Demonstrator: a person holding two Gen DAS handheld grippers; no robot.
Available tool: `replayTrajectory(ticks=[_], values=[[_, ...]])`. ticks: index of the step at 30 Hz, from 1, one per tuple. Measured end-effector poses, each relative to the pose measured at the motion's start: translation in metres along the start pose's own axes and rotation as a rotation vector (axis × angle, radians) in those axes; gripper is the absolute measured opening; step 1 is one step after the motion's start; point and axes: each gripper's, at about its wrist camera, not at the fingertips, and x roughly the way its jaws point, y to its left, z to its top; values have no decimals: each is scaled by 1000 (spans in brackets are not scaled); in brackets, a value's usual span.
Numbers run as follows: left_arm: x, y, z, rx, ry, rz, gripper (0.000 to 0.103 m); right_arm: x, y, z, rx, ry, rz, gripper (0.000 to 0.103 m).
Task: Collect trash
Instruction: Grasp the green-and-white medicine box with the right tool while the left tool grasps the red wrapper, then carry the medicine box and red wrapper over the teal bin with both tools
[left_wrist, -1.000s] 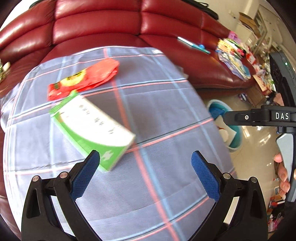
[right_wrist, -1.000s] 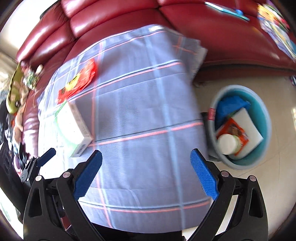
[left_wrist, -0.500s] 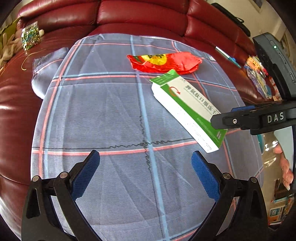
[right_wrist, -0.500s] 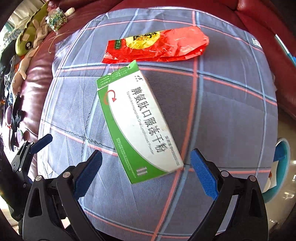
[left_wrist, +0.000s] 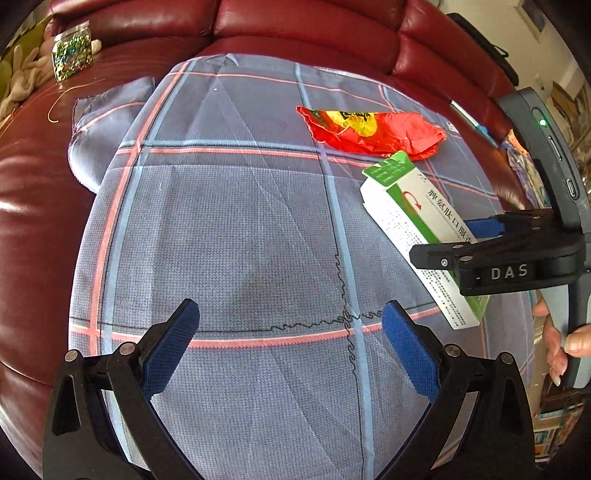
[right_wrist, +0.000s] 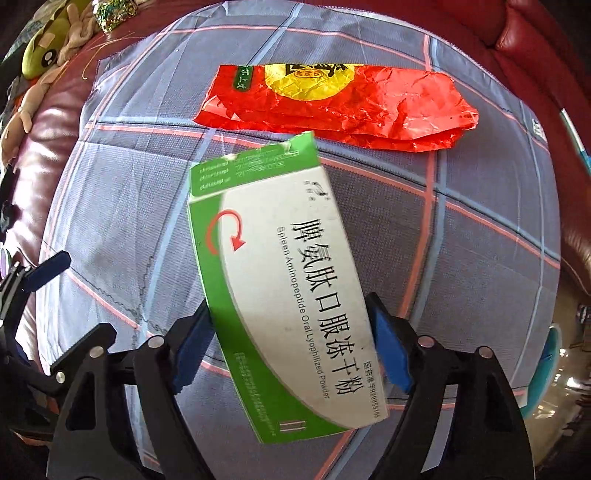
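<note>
Right wrist view: I am closing the right gripper (right_wrist: 288, 339) on the medicine box (right_wrist: 284, 291) lying on the checked cloth (right_wrist: 480, 258); its jaws have just been narrowing and are flanking the box, contact uncertain. Left gripper (left_wrist: 291, 347) is hanging with jaws apart, empty. Next: clamp, lift. Label reads "Spleen Aminopeptide Oral Lyophilized Powder". Red wrapper (right_wrist: 340, 103) is waiting beyond.

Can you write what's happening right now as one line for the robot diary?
right gripper: closing around medicine box, pads at its sides | left gripper: open, empty | red wrapper: lying on cloth
</note>
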Motion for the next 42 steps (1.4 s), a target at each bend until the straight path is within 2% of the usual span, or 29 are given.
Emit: replayTrajectory(ticks=[3, 8, 13, 18, 21, 27, 31, 34, 37, 39, 40, 41, 42], values=[[5, -8, 9, 18, 0, -2, 99, -15, -20, 0, 46, -29, 11, 74], [15, -35, 38, 95, -7, 11, 99, -45, -84, -2, 174, -86, 13, 75], [28, -79, 79, 183, -27, 7, 99, -61, -157, -14, 323, -119, 30, 74], [55, -126, 112, 211, -25, -15, 99, -63, -204, -26, 395, -136, 41, 75], [77, -150, 127, 215, -8, -21, 99, -55, -212, -22, 411, -136, 48, 75], [120, -176, 151, 182, 19, 24, 99, -41, -230, -14, 422, -135, 86, 75], [143, -177, 159, 167, 27, 96, 99, -31, -232, -6, 410, -128, 108, 75], [151, -178, 163, 181, 1, 139, 99, -28, -232, -3, 407, -129, 125, 75], [148, -177, 166, 207, -24, 150, 72, -27, -232, -5, 406, -135, 145, 75], [142, -177, 169, 219, -26, 144, 23, -28, -232, -7, 407, -139, 153, 75], [139, -175, 171, 209, -23, 150, 21, -29, -232, -9, 411, -141, 157, 75], [136, -172, 172, 192, -25, 157, 9, -30, -233, -12, 416, -144, 161, 75], [132, -168, 173, 181, -29, 166, 9, -32, -234, -14, 418, -148, 164, 75]])
